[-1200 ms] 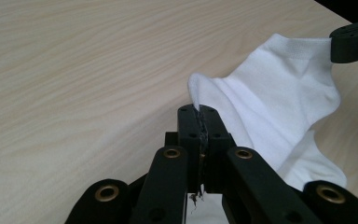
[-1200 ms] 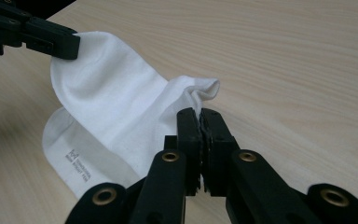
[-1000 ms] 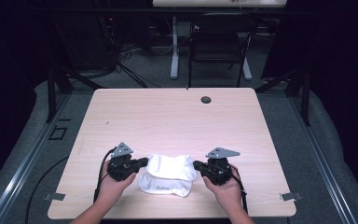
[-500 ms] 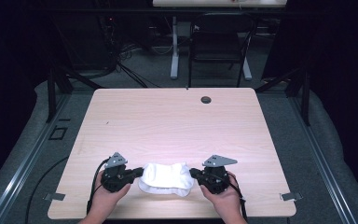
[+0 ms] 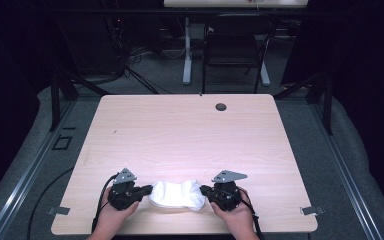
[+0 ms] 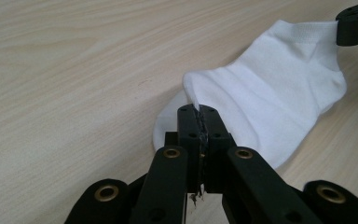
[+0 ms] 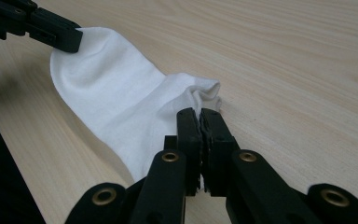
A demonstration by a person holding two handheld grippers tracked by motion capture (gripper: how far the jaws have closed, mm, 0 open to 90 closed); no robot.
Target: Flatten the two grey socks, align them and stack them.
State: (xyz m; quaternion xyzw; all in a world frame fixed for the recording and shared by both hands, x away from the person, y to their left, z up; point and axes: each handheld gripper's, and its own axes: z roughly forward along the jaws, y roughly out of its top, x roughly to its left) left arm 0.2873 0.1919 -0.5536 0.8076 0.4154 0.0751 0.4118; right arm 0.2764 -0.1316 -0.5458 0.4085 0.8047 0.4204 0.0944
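No writing, label, brand, number or sign can be read on anything here.

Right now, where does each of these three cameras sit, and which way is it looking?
High view: fixed above the person's side, looking forward and down on the table; both hands, the left gripper and right gripper enter from below.
Left gripper view: rides the left gripper, looking along its shut jaws at the white sock.
Right gripper view: rides the right gripper, facing the sock's other end.
Shared: both gripper views show the sock and the opposite gripper's jaws pinching its far end.
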